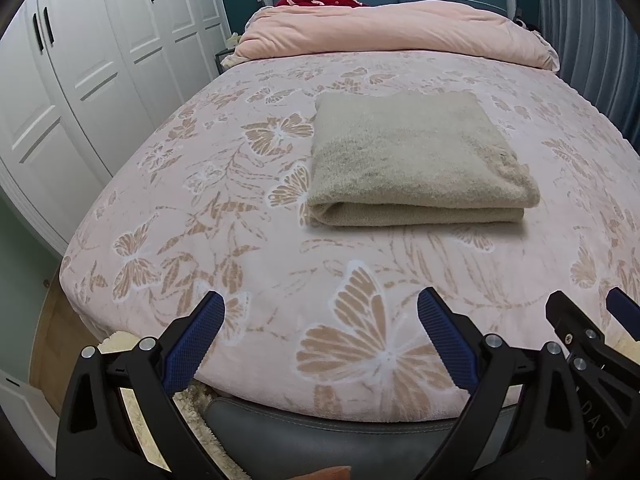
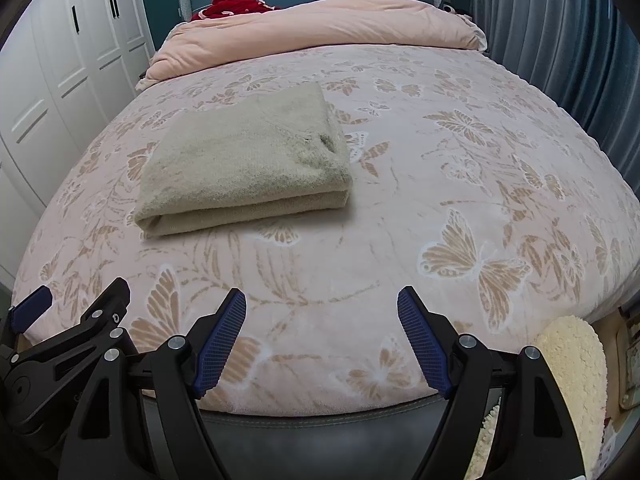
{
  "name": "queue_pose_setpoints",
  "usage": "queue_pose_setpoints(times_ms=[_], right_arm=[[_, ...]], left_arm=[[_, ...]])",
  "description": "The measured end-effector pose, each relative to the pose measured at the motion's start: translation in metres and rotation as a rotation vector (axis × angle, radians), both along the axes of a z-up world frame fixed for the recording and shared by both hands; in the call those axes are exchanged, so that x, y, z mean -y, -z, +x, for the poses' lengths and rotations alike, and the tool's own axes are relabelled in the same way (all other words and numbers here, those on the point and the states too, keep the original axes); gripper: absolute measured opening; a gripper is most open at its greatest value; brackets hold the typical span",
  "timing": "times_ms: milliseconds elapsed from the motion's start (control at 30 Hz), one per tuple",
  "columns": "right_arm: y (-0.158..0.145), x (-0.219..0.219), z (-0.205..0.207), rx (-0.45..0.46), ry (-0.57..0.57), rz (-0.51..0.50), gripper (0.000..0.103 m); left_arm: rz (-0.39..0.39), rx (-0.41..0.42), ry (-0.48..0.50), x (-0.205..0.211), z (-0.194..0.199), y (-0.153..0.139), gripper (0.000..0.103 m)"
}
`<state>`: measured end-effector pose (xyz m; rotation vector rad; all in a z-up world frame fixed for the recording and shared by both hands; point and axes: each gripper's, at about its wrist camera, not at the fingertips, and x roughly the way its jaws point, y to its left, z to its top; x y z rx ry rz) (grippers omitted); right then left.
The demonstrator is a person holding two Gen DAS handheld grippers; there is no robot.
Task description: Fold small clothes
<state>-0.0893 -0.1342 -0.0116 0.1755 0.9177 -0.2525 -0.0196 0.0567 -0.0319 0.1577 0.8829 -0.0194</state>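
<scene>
Bedroom, butterfly-print bedspread [image 1: 248, 264], and we're hanging back at the foot of the bed.

Our beige folded garment [image 1: 412, 160] lies mid-bed, ahead of both tongs and well apart from them, long axis running across. It sits to the right of our left gripper [image 1: 320, 340] and to the left of our right gripper [image 2: 322, 340], neither clearly nearer. Both stand spread apart, empty.

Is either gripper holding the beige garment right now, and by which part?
Nothing is held. The left gripper and right gripper are open; the folded garment lies untouched.
</scene>
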Motion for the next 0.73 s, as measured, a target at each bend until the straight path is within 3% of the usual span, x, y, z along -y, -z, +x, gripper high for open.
queue_pose_setpoints(times_ms=[467, 733], right_arm=[[0.0021, -0.0056, -0.0034, -0.008, 0.003, -0.005, 0.077], [0.0039, -0.0079, -0.0037, -0.012, 0.007, -0.004, 0.076]], left_arm=[[-0.027, -0.051, -0.022, -0.0056, 0.0012, 0.0083, 0.095], [-0.021, -0.040, 0.003, -0.0045, -0.0008, 0.0080, 0.085]])
